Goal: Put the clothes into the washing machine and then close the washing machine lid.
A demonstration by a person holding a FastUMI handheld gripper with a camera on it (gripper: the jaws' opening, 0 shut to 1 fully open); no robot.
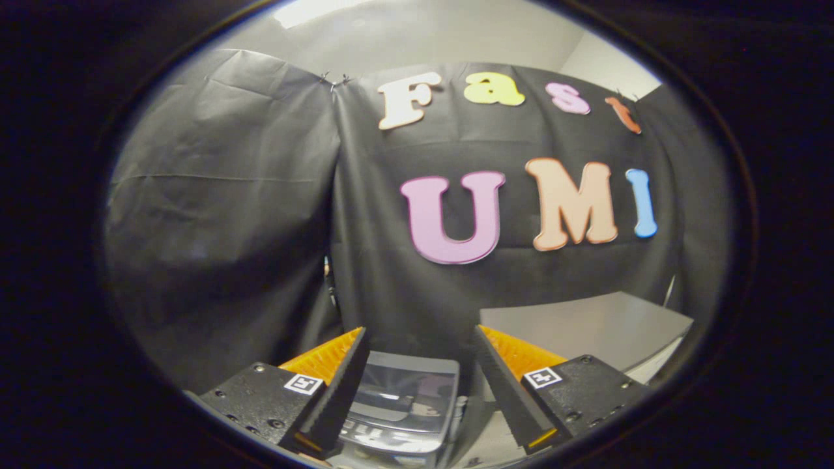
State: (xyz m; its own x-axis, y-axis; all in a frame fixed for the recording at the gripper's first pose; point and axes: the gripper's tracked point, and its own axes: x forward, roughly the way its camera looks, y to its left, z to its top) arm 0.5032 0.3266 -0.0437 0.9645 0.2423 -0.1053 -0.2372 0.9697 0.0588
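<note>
Hand-held gripper (pixel 419 335) raised, pointing at the booth's black cloth wall (pixel 260 215). Its two fingers (pixel 339 384) stand spread wide, nothing pinched between them, no contact with anything. Each finger carries a small square marker tag on its block.

Washing machine (pixel 401 407) sits low, at 6 o'clock from the midpoint of the fingers, seen through the gap between them. It is a small top-loader. Its lid (pixel 407 387) is clear and glossy with a pale frame, and reflects the booth. Whether the lid lies fully flat or is propped a little, I cannot tell from this angle. A control strip with small markings runs along the machine's near edge, too blurred to make out.

Counter (pixel 586 326), grey and flat, lies at about 4 o'clock from the fingertips, beyond the right-side finger, running back to meet the cloth wall. The machine stands near its left end; whether it rests on the counter or beside it is unclear, as the fingers hide the join.

Cloth wall hangs in two panels pinned together at 12 o'clock, above the fingers, with creases across the left panel. A pale wall and ceiling (pixel 404 32) show above the cloth.

Clothes: cannot make out any garment around the machine or between the fingers.
</note>
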